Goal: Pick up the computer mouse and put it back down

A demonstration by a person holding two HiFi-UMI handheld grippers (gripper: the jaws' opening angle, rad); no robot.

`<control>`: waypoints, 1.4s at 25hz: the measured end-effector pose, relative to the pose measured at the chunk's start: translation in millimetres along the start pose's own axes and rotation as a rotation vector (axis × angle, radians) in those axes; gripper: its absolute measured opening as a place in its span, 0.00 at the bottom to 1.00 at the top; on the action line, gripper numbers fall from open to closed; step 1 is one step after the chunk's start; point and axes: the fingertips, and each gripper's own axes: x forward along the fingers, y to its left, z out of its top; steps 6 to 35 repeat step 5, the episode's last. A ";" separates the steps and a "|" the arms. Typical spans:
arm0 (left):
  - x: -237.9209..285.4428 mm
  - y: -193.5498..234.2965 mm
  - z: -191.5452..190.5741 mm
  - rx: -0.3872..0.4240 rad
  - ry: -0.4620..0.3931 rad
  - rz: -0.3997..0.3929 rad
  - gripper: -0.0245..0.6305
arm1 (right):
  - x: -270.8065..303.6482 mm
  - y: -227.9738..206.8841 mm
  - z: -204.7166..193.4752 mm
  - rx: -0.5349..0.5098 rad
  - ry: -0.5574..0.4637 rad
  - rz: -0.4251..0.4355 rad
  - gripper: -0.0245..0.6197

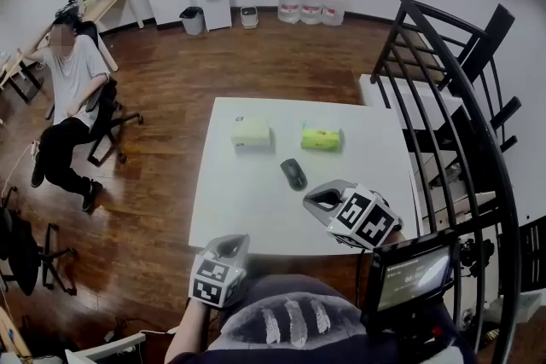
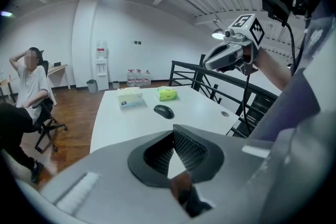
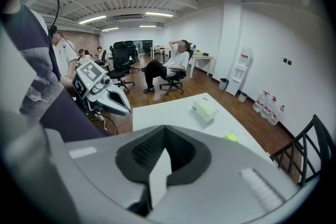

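A black computer mouse [image 1: 293, 174] lies near the middle of the white table [image 1: 247, 209], and neither gripper touches it. My right gripper [image 1: 313, 202] hovers just right of it and nearer to me, jaws shut and empty. My left gripper [image 1: 230, 245] hangs at the table's near edge, also shut with nothing in it. In the left gripper view the mouse [image 2: 164, 111] sits ahead of the closed left gripper [image 2: 172, 132], and the right gripper [image 2: 231, 55] is raised at the right. The right gripper view shows its own closed gripper [image 3: 164, 129] and the left gripper [image 3: 100, 93]; the mouse is hidden there.
A pale tissue pack [image 1: 251, 132] and a green one [image 1: 321, 137] lie on the table beyond the mouse. A black railing [image 1: 452, 89] runs along the right. A person [image 1: 72, 77] sits in a chair at far left. Water bottles [image 1: 311, 2] stand by the back wall.
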 end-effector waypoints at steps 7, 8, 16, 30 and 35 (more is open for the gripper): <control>0.2 4.9 6.1 0.008 0.000 -0.010 0.06 | 2.5 -7.8 5.5 -0.019 0.014 -0.009 0.05; 0.2 4.9 6.1 0.008 0.000 -0.010 0.06 | 2.5 -7.8 5.5 -0.019 0.014 -0.009 0.05; 0.2 4.9 6.1 0.008 0.000 -0.010 0.06 | 2.5 -7.8 5.5 -0.019 0.014 -0.009 0.05; 0.2 4.9 6.1 0.008 0.000 -0.010 0.06 | 2.5 -7.8 5.5 -0.019 0.014 -0.009 0.05; 0.2 4.9 6.1 0.008 0.000 -0.010 0.06 | 2.5 -7.8 5.5 -0.019 0.014 -0.009 0.05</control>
